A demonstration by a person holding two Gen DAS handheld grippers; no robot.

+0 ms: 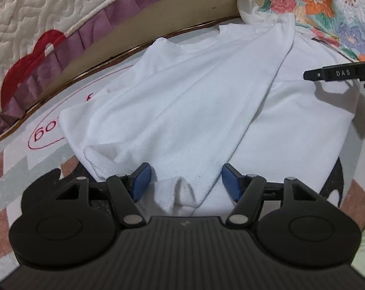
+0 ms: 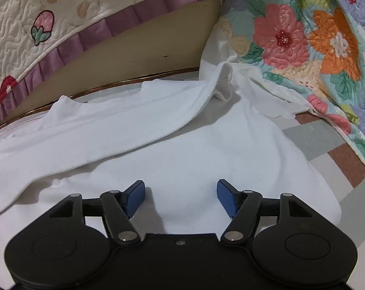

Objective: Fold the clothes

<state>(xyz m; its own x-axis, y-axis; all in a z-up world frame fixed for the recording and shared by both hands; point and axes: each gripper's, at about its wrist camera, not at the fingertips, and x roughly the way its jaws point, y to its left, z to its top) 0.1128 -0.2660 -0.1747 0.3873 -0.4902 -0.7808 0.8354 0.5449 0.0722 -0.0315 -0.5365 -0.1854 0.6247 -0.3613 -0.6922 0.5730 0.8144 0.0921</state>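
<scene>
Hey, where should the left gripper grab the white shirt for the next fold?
Judging from the pose, pinch the bunched corner of the white shirt from the near edge; it humps up between the open left hand-held gripper pads.

Left gripper [image 1: 186, 181] hangs low with jaws spread wide; right gripper [image 2: 180, 199] likewise gapes, holding nothing, further right.

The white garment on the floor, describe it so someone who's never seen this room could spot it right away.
Find the bed base with the purple-ruffled quilt hanging over it; on the patterned floor mat in front lies the white garment, spread flat with one side folded diagonally across it. It is plain white, unlike the floral quilt beside it.
</scene>
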